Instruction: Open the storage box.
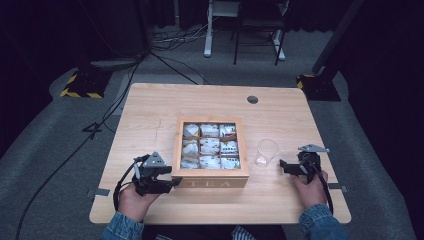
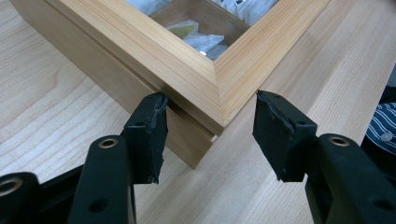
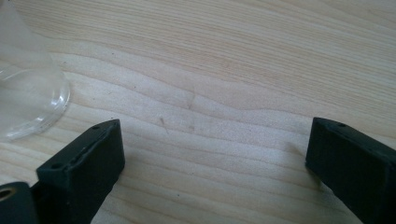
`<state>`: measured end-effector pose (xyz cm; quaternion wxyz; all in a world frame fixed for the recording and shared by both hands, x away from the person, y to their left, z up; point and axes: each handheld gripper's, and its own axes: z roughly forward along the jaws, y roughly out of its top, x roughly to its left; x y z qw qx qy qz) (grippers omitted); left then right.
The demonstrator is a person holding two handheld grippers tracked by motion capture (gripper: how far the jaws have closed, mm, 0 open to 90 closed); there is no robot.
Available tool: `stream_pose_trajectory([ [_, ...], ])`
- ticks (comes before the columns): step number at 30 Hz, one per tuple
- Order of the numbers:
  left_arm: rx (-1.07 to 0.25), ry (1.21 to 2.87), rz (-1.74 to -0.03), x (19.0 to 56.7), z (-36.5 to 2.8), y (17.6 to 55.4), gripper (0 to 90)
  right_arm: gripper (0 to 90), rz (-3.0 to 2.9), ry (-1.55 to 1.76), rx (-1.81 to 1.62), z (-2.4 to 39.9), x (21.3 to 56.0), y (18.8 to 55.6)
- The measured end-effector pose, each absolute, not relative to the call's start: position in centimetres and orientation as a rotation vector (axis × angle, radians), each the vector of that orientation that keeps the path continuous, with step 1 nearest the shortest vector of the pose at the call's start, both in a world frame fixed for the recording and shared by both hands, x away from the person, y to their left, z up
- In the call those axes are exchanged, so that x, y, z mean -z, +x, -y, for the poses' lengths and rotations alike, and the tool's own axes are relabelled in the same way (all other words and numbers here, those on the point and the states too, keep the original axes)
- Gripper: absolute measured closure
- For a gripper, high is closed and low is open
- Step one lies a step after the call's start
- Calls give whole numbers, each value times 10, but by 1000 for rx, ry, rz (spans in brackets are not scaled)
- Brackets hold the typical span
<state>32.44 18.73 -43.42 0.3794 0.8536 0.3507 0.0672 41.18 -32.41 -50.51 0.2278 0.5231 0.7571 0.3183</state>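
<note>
A wooden tea box [image 1: 210, 181], marked TEA on its front, sits mid-table with several tea bags [image 1: 210, 146] in its compartments. My left gripper [image 1: 173, 181] is open at the box's front left corner. In the left gripper view that corner of the tea box [image 2: 205, 74] lies between the two spread jaws, one pad [image 2: 148, 133] close against the box side. A clear glass cup [image 1: 266, 152] stands right of the box. My right gripper [image 1: 282, 165] is open just right of the cup, low over bare table. Its own view has the cup [image 3: 28, 93] at the left edge.
The light wooden table [image 1: 150, 115] has a round cable hole [image 1: 252, 99] at the back. Bare table lies left, behind and in front of the box. Cables and a chair frame stand on the grey floor beyond the far edge.
</note>
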Motion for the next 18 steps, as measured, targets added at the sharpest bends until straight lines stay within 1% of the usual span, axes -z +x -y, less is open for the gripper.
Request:
stream_pose_trajectory([
  [7,-156,2119,-889,428,-192,324,456,44,-2085,1441,-877,324,505,412],
  [10,-186,2097,-882,424,-192,322,454,44,-2085,1440,-877,324,505,412],
  [12,-226,2084,-883,421,-192,320,452,44,-2085,1440,-877,324,505,412],
  [13,-286,2093,-877,419,-190,318,451,44,-2085,1440,-877,324,505,412],
  [15,-338,2105,-868,415,-187,315,449,44,-2086,1440,-877,324,505,412],
  [18,-356,2095,-860,411,-187,316,437,45,-2085,1440,-877,324,505,412],
])
